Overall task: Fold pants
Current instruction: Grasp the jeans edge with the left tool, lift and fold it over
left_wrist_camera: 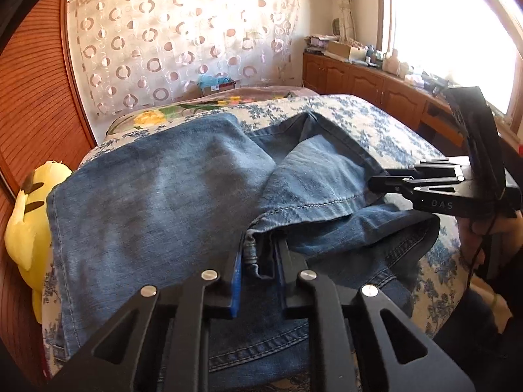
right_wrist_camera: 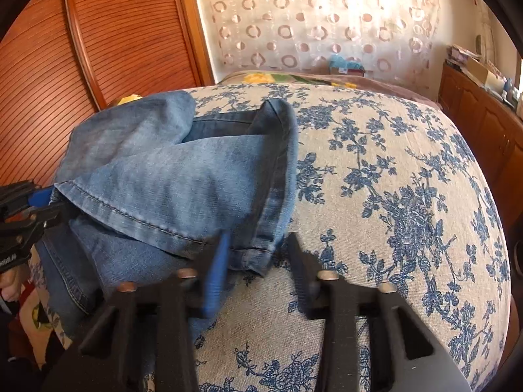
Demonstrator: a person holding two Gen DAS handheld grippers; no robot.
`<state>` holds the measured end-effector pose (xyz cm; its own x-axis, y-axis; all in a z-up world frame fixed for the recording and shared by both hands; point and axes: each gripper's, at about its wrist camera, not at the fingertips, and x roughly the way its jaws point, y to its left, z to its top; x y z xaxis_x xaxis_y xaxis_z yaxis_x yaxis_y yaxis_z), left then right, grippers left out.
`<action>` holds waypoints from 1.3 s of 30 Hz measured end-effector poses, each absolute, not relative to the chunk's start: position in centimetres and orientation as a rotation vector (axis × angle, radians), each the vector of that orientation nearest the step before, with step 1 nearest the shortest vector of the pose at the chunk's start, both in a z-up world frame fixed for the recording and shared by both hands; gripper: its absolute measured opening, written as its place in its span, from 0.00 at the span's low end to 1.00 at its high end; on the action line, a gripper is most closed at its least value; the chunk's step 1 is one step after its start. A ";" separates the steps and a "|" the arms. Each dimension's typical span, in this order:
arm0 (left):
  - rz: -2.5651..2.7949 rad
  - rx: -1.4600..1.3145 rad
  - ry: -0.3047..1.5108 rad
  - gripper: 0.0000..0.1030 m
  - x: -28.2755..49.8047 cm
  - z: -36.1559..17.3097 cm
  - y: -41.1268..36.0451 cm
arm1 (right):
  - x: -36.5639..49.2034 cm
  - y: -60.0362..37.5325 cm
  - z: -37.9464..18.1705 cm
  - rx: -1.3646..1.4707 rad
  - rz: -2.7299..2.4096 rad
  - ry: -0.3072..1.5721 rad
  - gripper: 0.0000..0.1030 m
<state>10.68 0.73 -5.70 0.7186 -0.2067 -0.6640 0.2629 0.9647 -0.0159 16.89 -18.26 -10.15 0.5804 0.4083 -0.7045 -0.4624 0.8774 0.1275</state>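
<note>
Floral bedspread (right_wrist_camera: 408, 170) bears jeans (left_wrist_camera: 157, 196), left tool (left_wrist_camera: 258, 261) clamping hem, right tool (right_wrist_camera: 258, 251) gaping.

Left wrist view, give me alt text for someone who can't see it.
The left claw pinches a bunched hem of blue jeans lying half folded on a blue floral bedspread. At right, the right claw meets another denim edge. A yellow plush toy sits at left, near a wooden louvred door.
</note>
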 end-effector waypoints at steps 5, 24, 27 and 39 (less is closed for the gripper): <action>-0.275 0.064 0.681 0.07 10.0 -4.2 0.4 | 16.8 -18.9 -8.8 -0.055 0.522 0.779 0.07; -0.311 -0.010 0.463 0.04 3.7 6.6 1.9 | 17.8 -16.3 10.4 -0.110 0.621 0.454 0.05; -0.284 -0.022 0.452 0.04 2.9 6.9 3.1 | 18.5 -13.4 12.0 -0.127 0.661 0.435 0.05; -0.143 -0.135 0.502 0.03 1.4 2.8 11.4 | 19.8 1.1 10.2 -0.259 0.783 0.465 0.05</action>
<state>1.40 11.44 2.77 0.8670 -0.1689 -0.4689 0.1030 0.9812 -0.1631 19.83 1.14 10.24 0.6155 0.6154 -0.4924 -0.7271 0.6844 -0.0534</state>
